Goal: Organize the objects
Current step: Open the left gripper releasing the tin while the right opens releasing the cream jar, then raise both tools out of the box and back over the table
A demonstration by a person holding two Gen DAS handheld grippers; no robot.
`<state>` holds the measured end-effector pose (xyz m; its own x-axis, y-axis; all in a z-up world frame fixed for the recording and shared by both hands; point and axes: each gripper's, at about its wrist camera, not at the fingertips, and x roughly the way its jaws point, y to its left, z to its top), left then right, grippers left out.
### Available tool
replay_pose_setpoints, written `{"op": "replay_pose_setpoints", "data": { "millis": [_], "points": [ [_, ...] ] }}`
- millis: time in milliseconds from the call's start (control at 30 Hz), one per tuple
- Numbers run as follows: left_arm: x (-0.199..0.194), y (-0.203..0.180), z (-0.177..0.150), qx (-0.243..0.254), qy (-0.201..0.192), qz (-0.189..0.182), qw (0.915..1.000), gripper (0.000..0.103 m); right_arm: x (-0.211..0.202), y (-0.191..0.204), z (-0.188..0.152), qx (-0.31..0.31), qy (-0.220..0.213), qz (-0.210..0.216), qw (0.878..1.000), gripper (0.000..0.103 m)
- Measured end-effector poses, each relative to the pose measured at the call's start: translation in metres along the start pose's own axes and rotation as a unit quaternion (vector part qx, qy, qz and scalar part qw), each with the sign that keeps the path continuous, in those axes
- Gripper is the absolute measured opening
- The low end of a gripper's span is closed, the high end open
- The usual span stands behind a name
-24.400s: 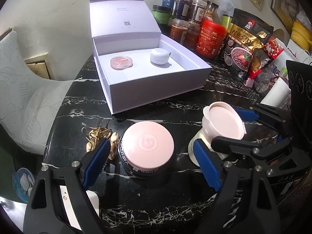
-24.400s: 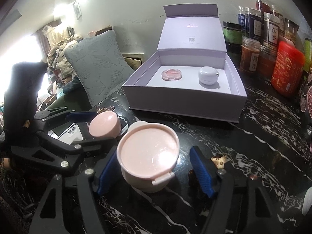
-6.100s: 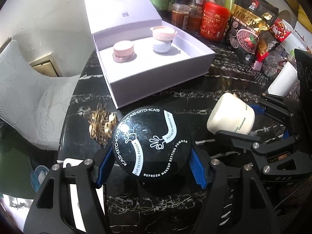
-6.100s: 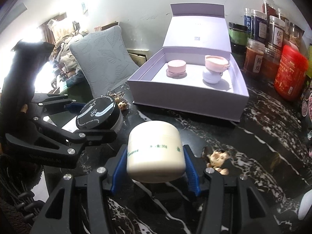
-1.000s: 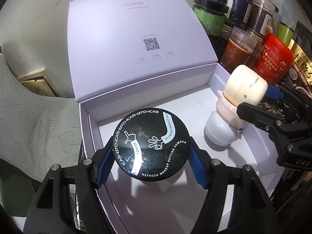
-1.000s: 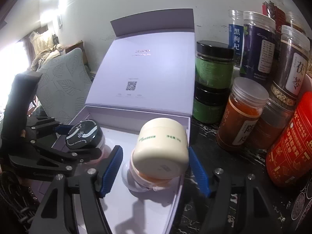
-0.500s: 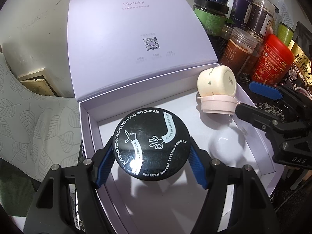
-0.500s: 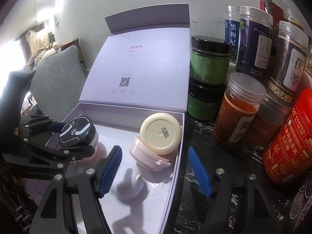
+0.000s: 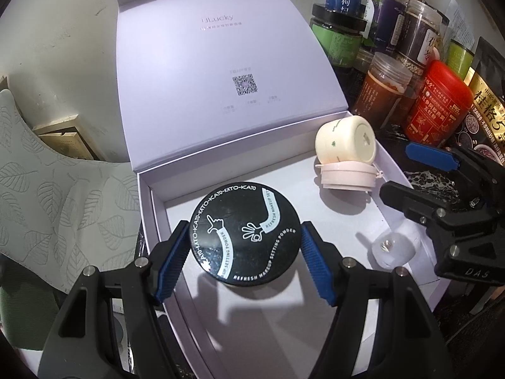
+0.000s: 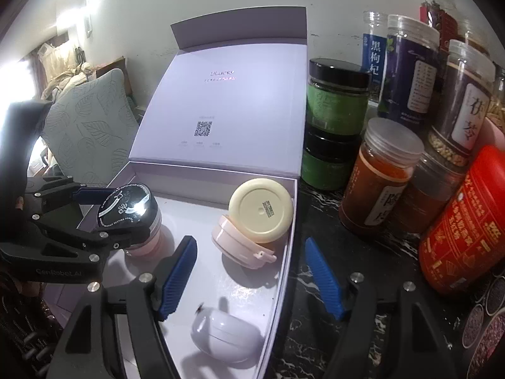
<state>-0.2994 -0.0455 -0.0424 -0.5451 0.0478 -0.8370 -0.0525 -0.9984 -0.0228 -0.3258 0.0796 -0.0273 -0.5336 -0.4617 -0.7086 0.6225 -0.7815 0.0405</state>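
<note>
An open lilac gift box (image 9: 151,208) (image 10: 284,284) holds the cosmetics. My left gripper (image 9: 244,262) is shut on a black KATO powder jar (image 9: 246,237), which rests on a pink jar (image 10: 148,243) in the box's left half. My right gripper (image 10: 251,279) is open and empty over the box's right edge. A cream jar (image 9: 345,140) (image 10: 260,210) lies tipped on its side against a pink-lidded jar (image 9: 345,178) (image 10: 240,248) in the far right corner. A small white case (image 9: 394,249) (image 10: 227,336) lies toppled near the front.
Spice and tea jars (image 10: 382,177) and a red tin (image 10: 464,221) crowd the black marble table (image 10: 312,331) right of the box. The raised lid (image 9: 221,72) stands behind. A leaf-patterned cushion (image 9: 47,195) is at left.
My right gripper opened and let go of the cream jar, then drew back. The cream jar and the pink-lidded jar tipped over into the corner and the white case rolled forward. The left gripper stayed.
</note>
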Motion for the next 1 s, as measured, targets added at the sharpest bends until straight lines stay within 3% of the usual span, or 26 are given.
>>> {"op": "replay_pose_setpoints", "data": {
  "millis": [1000],
  "points": [
    [-0.127,-0.012,-0.027,0.007,-0.073,0.012,0.9972,0.081,-0.105,0.042,-0.008,-0.014,-0.023,-0.017,0.999,0.077]
  ]
}}
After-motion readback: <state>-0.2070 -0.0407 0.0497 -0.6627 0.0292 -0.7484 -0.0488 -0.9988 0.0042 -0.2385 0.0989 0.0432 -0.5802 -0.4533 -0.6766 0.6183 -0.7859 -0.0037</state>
